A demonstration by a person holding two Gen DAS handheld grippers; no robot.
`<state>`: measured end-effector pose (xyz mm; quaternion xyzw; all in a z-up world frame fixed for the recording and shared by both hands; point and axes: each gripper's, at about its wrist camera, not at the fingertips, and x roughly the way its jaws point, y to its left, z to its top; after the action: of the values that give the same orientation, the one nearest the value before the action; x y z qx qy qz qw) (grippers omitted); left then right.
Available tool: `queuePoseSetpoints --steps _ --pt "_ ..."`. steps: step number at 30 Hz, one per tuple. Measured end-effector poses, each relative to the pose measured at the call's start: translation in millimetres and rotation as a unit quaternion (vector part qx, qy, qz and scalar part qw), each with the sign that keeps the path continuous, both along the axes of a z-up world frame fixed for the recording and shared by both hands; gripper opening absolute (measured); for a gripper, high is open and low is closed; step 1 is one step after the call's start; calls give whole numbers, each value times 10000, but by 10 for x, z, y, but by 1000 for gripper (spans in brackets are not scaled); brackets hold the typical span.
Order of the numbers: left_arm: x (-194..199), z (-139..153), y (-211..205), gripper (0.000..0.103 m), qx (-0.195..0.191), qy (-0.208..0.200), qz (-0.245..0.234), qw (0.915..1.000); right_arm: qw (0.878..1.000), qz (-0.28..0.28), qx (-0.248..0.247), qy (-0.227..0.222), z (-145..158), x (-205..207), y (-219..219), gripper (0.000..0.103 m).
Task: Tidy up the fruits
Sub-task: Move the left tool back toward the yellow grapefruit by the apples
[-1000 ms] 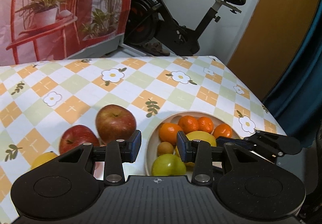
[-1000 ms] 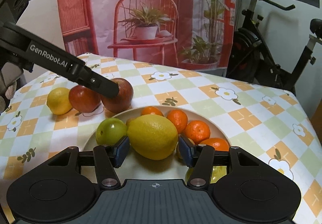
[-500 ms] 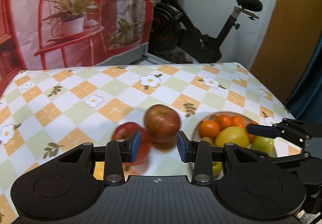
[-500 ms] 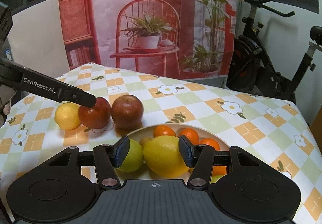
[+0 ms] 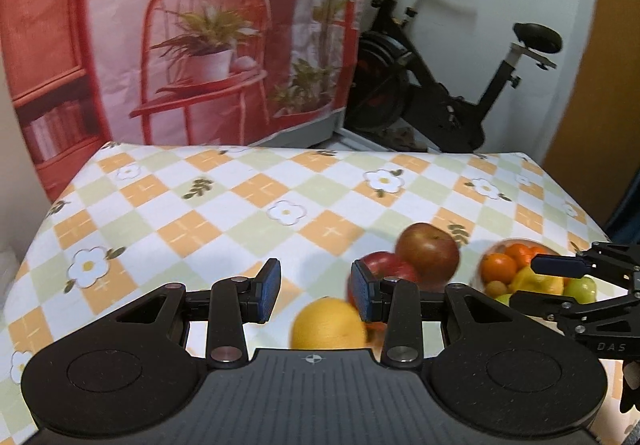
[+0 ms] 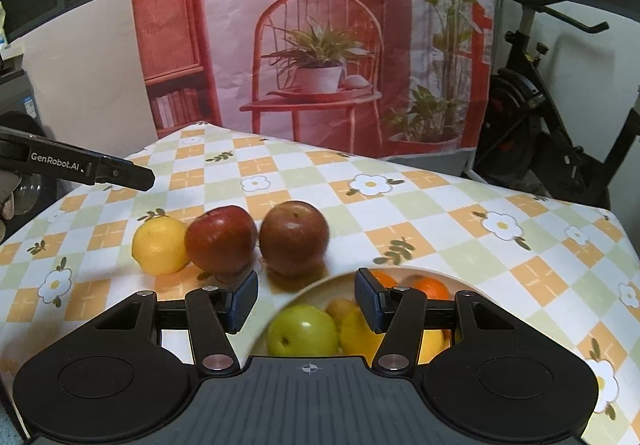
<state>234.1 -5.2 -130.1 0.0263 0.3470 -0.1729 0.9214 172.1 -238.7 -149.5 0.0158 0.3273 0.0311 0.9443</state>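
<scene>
Left gripper (image 5: pixel 314 291): jaws partly apart, holding nothing. Right gripper (image 6: pixel 306 301): likewise partly apart, empty.

Lemon (image 6: pixel 160 245), two red apples (image 6: pixel 221 239) (image 6: pixel 294 237): row on tablecloth (image 6: pixel 440 213), centre-left of right view. Probably firm, fairly heavy, smooth-skinned, prone to roll; best gripped across widest middle.

Bowl (image 6: pixel 320 285) at lower centre: green apple (image 6: pixel 302 331), oranges (image 6: pixel 430 289).

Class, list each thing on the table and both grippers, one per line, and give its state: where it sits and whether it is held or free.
left gripper: open, holding nothing
right gripper: open, holding nothing
yellow lemon: loose on the tablecloth, outside the bowl
red apple: on the tablecloth, beside the lemon
darker apple: on the tablecloth, next to the bowl
green apple: in the bowl
bowl: upright, holding fruit
</scene>
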Motion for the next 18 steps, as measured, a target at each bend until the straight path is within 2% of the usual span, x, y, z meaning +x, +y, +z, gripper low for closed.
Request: queuePoseSetpoints --steps 11,18 --pt "14 -166 109 41 -144 197 -68 9997 9996 261 -72 62 -31 163 208 50" --pt "-24 -282 120 48 -230 278 -247 9990 9996 255 -61 82 -54 188 198 50"
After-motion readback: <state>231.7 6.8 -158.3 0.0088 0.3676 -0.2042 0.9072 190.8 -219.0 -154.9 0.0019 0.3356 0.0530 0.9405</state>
